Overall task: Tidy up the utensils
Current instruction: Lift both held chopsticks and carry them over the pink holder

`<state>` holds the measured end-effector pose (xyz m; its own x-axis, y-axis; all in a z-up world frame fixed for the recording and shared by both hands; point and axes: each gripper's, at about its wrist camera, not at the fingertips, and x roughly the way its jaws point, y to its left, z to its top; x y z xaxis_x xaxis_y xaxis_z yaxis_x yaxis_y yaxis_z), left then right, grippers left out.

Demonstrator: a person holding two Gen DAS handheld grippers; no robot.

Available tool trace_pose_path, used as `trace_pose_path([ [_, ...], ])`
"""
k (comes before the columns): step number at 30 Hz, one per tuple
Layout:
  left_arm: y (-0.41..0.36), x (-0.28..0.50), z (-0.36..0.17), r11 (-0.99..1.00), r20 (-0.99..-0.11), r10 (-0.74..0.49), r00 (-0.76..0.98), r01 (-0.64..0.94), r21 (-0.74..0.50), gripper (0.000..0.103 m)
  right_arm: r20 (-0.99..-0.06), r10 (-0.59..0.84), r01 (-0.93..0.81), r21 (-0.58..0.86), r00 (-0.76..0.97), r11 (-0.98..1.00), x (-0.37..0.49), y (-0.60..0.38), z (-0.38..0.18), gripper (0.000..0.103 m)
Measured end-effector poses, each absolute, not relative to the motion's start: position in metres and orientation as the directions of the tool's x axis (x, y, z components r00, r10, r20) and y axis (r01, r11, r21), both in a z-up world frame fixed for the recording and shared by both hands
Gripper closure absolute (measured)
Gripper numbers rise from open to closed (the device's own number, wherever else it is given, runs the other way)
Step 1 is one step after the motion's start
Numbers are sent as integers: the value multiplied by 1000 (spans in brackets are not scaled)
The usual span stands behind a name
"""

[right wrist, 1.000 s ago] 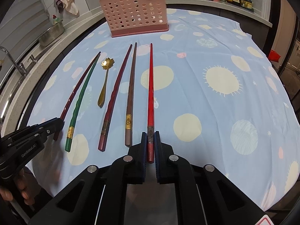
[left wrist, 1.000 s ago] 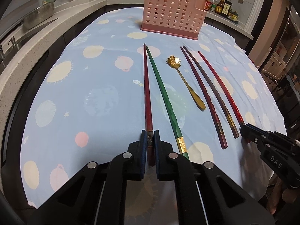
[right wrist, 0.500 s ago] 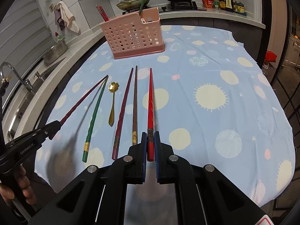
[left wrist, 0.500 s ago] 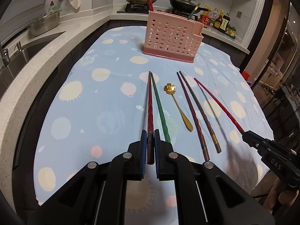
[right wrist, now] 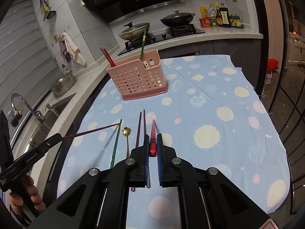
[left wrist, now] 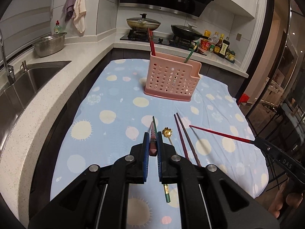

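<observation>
My surface is covered by a light-blue cloth printed with suns and planets. On it stand a pink perforated plastic utensil basket and — nearer me — a green chopstick, a gold flower-headed spoon and two dark brownish-purple chopsticks side by side.

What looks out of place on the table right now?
Nothing is spilled or damaged. The loose green chopstick lies alone on the cloth while another green chopstick stands in the pink utensil basket. Both grippers hold red chopsticks aloft.
</observation>
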<state>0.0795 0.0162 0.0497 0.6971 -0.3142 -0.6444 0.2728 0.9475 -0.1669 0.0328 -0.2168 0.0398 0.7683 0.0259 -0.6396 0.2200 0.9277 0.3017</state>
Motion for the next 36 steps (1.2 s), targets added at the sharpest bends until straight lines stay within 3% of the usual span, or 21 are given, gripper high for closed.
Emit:
trace_pose_path([
  [21, 4, 131, 135, 946, -479, -323, 816, 290, -145, 96, -464, -12, 184, 327, 885, 927, 75, -243, 124, 96],
  [36, -35, 208, 218, 928, -312, -371, 875, 347, -133, 96, -296, -24, 128, 338, 955, 932, 166, -264, 195, 96],
])
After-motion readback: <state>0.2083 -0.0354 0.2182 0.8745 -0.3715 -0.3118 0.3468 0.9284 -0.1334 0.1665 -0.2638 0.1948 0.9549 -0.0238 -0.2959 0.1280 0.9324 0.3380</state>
